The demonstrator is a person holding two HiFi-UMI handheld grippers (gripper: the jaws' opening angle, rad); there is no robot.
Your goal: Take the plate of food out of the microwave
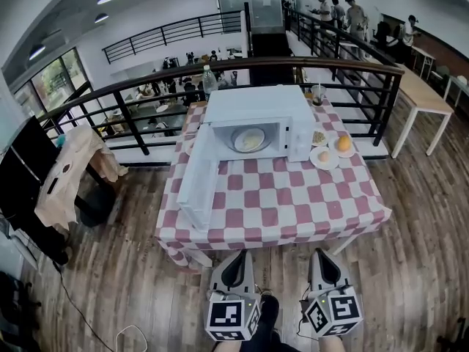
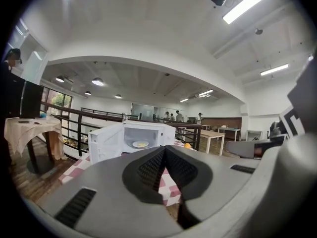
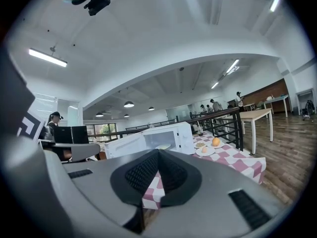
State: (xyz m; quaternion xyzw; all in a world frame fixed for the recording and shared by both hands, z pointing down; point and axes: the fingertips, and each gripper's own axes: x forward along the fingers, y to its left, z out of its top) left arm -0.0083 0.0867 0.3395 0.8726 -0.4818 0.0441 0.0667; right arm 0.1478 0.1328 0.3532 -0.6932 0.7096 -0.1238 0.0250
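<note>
A white microwave stands at the far side of a table with a red-and-white checked cloth. Its door hangs open to the left. Inside lies the plate of food, pale with yellowish food; it also shows in the left gripper view and in the right gripper view. My left gripper and right gripper are side by side over the wooden floor, short of the table's near edge. Both point at the table, with their jaws closed and empty.
To the right of the microwave are a plate with an egg, a plate with an orange and a small dish of food. A bottle and a black railing are behind the table. A cloth-covered stand is at left.
</note>
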